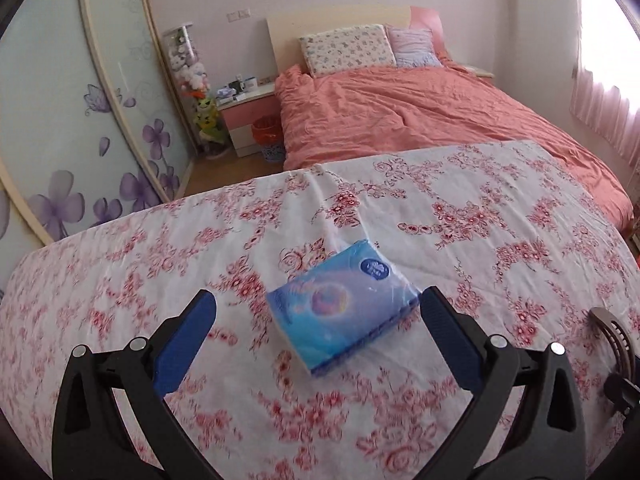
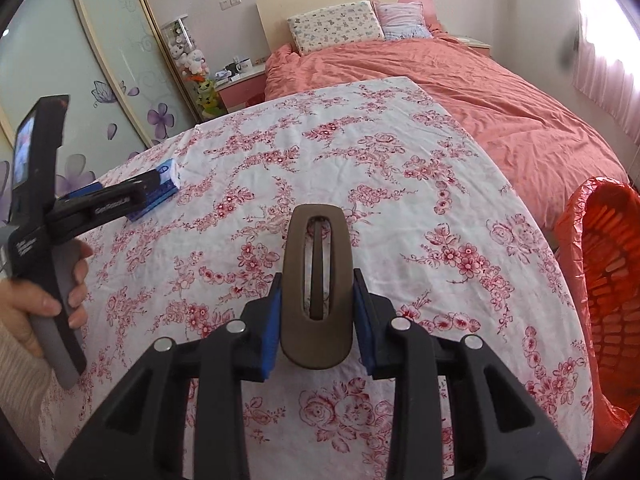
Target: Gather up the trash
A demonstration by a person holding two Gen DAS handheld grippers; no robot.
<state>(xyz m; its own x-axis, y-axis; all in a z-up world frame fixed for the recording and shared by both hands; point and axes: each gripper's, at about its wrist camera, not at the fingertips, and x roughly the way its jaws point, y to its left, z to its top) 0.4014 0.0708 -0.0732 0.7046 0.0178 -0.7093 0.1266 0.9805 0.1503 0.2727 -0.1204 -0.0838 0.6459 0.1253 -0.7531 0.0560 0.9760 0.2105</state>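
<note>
A blue tissue pack [image 1: 340, 308] lies on the floral tablecloth [image 1: 480, 220], between the spread fingers of my left gripper [image 1: 318, 308], which stands open around it without touching. In the right wrist view the same pack [image 2: 160, 190] shows at the far left, partly hidden by the left gripper [image 2: 132, 196]. My right gripper [image 2: 318, 308] is shut on a brown oval hair clip [image 2: 318, 280], its blue pads pressing on both long sides, just above the cloth. Part of that clip [image 1: 612, 328] appears at the right edge of the left wrist view.
An orange-lined trash basket [image 2: 604, 272] stands beside the table at the right. Behind the table is a bed with a salmon cover [image 1: 400, 112]. A second small bin [image 1: 268, 136] sits by the nightstand [image 1: 248, 116]. A person's hand [image 2: 44, 292] holds the left gripper's handle.
</note>
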